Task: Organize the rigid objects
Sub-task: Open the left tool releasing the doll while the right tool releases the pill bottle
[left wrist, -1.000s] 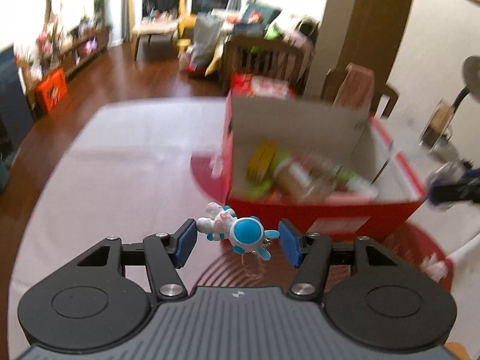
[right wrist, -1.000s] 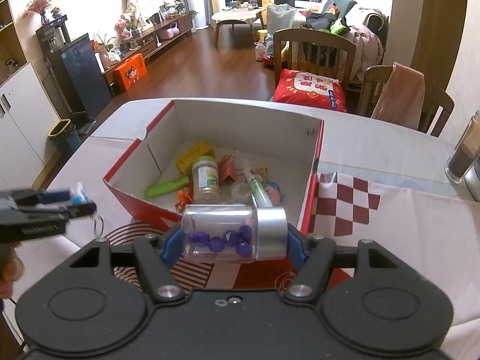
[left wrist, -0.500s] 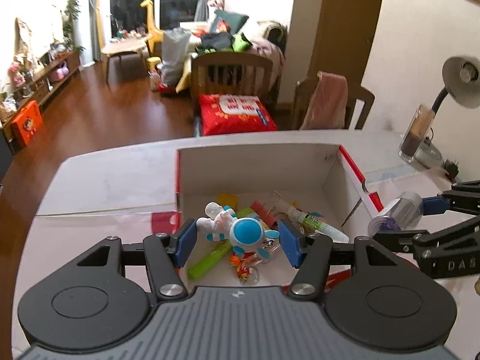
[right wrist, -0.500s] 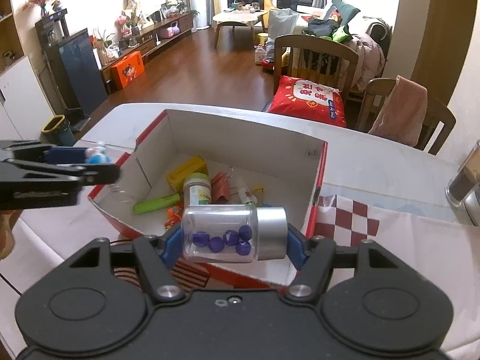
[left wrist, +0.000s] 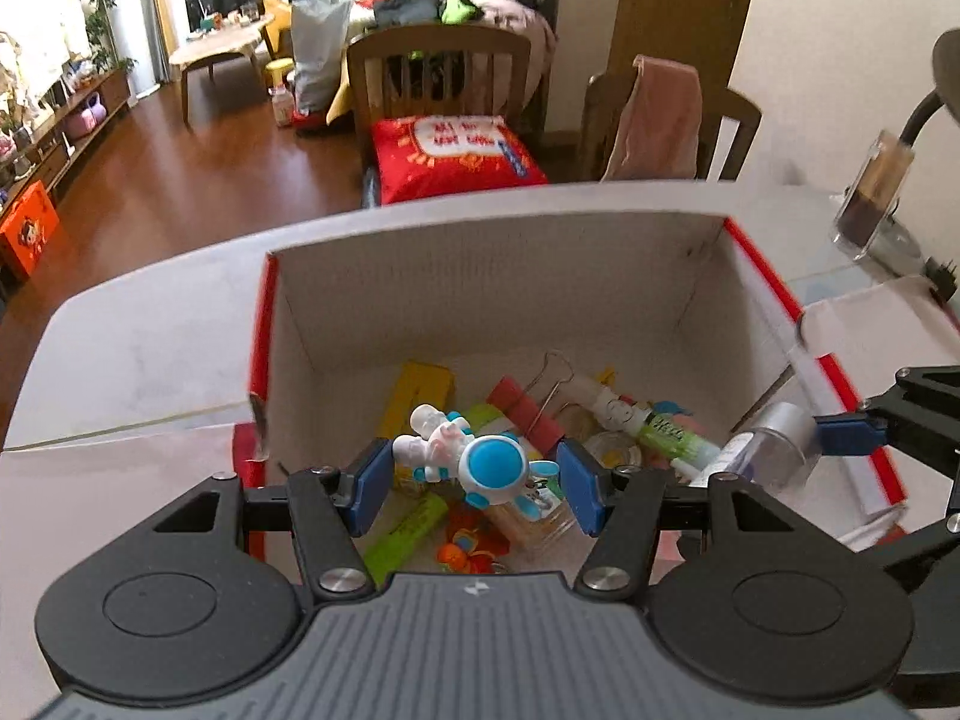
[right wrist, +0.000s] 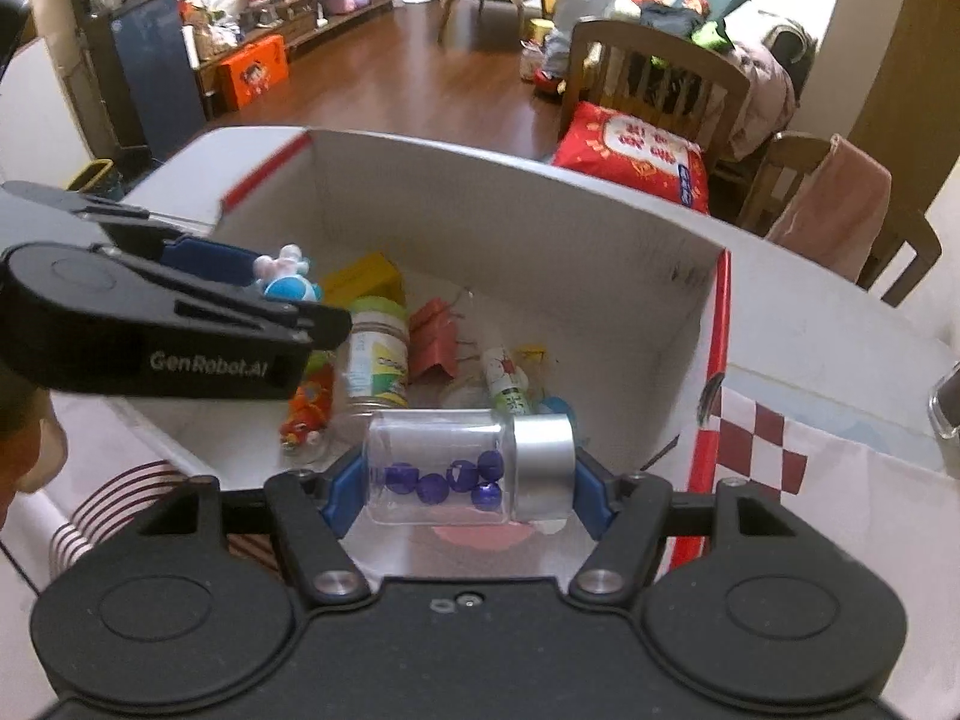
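Both grippers have swung in over the box [left wrist: 492,276]: left gripper [left wrist: 474,476] clutching a toy astronaut [left wrist: 468,459], right gripper [right wrist: 465,489] clamping a bead jar [right wrist: 468,468], drop imminent.

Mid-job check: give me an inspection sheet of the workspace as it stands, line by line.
Surface: white table with a red-patterned cloth.
Job's things: open cardboard box; astronaut toy; glass jar of blue beads with a silver cap.
Clutter: in the box, a yellow block, green marker, labelled bottle, binder clip.
Grippers: left tool shut on the toy, right tool shut on the jar, both over the box.
Cables: plug at the table's far right.
Surroundings: wooden chairs, red cushion, desk lamp.
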The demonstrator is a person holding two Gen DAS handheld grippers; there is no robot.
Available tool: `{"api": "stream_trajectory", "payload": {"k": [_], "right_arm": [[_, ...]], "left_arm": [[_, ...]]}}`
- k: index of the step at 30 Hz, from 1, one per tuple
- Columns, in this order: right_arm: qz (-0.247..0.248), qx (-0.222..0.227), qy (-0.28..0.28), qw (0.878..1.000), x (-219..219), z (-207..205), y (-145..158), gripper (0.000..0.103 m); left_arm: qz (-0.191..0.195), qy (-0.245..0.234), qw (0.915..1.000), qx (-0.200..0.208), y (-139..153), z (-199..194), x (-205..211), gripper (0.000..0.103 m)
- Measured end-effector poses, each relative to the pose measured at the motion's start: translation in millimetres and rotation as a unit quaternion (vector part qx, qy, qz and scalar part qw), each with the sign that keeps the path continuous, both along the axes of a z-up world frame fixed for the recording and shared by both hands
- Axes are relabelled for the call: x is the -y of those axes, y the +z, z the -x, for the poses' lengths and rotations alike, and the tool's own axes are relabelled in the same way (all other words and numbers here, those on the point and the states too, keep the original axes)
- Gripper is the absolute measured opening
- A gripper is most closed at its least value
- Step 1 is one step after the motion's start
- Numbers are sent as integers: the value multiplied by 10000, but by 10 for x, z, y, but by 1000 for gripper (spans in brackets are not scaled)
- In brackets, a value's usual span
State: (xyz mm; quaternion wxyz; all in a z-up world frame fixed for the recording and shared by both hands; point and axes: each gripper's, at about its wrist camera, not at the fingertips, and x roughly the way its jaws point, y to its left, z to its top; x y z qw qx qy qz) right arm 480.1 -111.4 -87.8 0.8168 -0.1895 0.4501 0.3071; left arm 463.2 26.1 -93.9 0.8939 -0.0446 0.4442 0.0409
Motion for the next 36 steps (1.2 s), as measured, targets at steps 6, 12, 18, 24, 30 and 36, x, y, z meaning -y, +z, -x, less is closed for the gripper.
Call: {"api": "stream_trajectory", "payload": {"k": [6, 12, 18, 24, 30, 36], "right_arm": [[63, -145, -209, 9997, -13, -128, -144, 68], [143, -103, -99, 9998, -50, -104, -174, 69], [98, -120, -23, 9999, -40, -28, -157, 74], [-43, -98, -84, 9999, 50, -2, -78, 79], [-262, -49, -114, 9996, 172, 20, 48, 81], [-464, 94, -14, 9989, 288, 120, 209, 84]], "left_arm": [[131, 49, 9995, -269, -197, -132, -39, 59], [230, 28, 9985, -489, -328, -173, -42, 60], [485, 67, 9971, -582, -358, -154, -70, 61], [553, 116, 9967, -584, -323, -79, -55, 69], [488, 113, 9980, -394, -182, 60, -15, 69], [261, 187, 9995, -64, 37, 233, 36, 70]]}}
